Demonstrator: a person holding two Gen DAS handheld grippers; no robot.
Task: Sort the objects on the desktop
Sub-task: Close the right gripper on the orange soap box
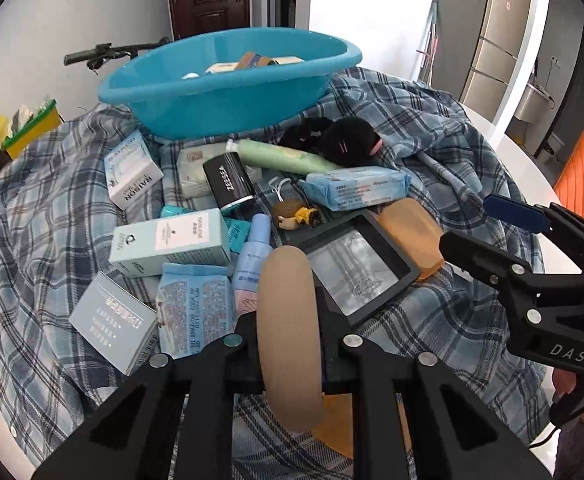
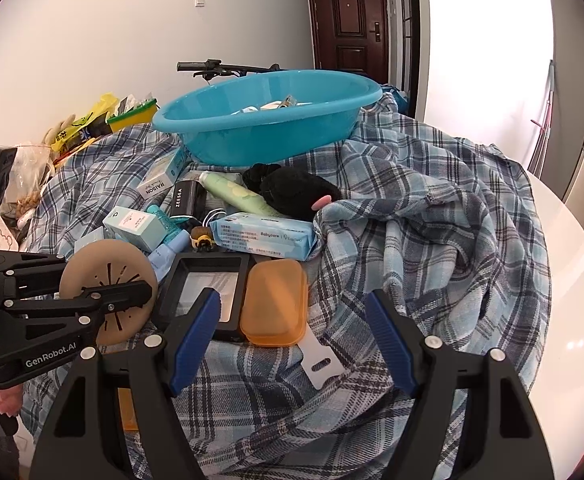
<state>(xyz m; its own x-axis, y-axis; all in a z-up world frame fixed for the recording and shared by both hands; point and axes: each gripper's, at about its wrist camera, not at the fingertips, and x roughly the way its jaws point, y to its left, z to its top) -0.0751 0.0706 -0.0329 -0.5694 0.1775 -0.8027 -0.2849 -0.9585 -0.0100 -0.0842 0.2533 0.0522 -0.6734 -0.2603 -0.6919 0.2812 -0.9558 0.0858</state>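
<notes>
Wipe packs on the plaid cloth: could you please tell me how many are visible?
2 wipe packs: one in front of the green tube, one left of the tan disc. Others may be hidden in the basin.

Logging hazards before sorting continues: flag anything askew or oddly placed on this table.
The blue basin sits tilted on the bunched plaid cloth, its rim higher on one side. The black frame lies partly over the orange box edge. Nothing looks spilled or broken.

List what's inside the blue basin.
Inside the blue basin, a few small boxes and a white item peek over the rim; the basin wall hides everything lower.
</notes>
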